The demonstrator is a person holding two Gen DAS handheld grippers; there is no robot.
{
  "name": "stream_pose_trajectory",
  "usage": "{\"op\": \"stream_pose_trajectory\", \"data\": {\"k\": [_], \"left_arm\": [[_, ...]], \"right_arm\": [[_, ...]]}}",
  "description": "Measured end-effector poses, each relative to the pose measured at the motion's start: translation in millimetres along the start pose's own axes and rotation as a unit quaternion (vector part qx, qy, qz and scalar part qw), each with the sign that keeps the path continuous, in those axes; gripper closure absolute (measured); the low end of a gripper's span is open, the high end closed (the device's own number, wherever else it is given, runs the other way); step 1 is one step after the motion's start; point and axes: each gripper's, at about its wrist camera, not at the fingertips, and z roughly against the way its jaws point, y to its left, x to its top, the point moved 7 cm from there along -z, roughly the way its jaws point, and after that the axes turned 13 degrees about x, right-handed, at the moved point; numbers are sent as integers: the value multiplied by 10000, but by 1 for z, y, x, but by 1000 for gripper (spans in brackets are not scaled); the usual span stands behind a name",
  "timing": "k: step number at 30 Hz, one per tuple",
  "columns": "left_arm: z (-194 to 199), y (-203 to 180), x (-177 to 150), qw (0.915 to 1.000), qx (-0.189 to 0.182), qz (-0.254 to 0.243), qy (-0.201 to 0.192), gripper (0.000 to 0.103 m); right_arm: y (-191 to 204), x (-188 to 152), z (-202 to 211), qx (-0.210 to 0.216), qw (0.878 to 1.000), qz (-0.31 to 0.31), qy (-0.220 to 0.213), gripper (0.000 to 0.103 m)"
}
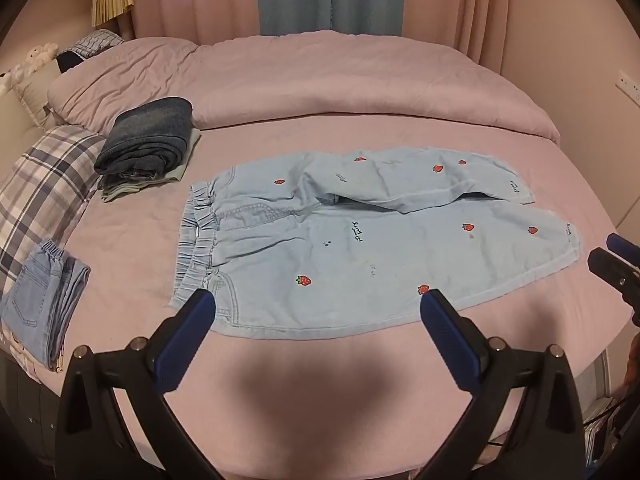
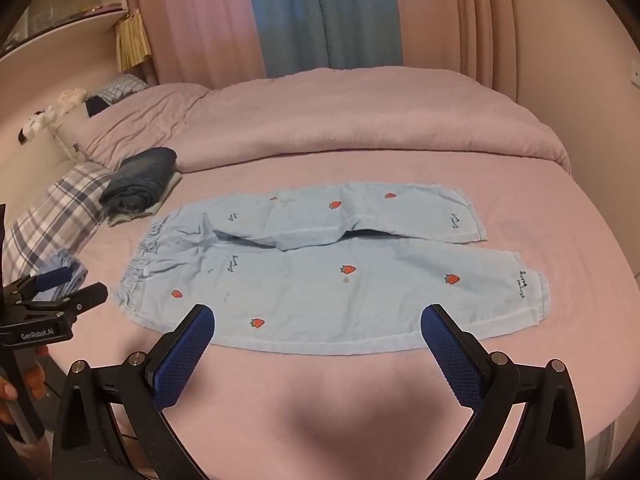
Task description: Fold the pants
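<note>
Light blue pants with red strawberry prints lie spread flat on the pink bed sheet, elastic waistband to the left, legs running right, the far leg rumpled over the near one. My left gripper hangs open above the near edge of the pants close to the waistband, nothing between its blue pads. My right gripper is open too, over the near leg's lower edge, holding nothing. Each gripper shows at the edge of the other's view: the right gripper at the right, the left gripper at the left.
A folded stack of dark jeans over a pale garment sits at the back left. Folded light blue jeans lie on a plaid pillow at the left edge. A rolled pink duvet spans the back; curtains hang behind.
</note>
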Motion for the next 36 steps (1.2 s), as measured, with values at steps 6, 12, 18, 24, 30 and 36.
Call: {"op": "stream_pose_trajectory", "data": {"k": [6,12,18,24,30,36], "left_arm": [[1,-5,4,10000,-4,-26,-34,0],[4,-4,4,10000,-1,-26,-30,0],[3,-6,5,10000,4,-28,-21,0],[3,-5,4,10000,-5,-35,-33,0],[3,-5,4,10000,3,-38,-45,0],[3,-6,5,10000,-2,-43,-49,0]], "right_arm": [[2,0,1,-10,10000,41,-30,0],[3,1,0,-5,10000,57,-27,0],[5,-1,0,-15,10000,64,-16,0],[5,-1,-1,-2,10000,62,-15,0],[5,-1,0,-2,10000,64,-21,0],[5,-1,0,-6,10000,59,-16,0]]}}
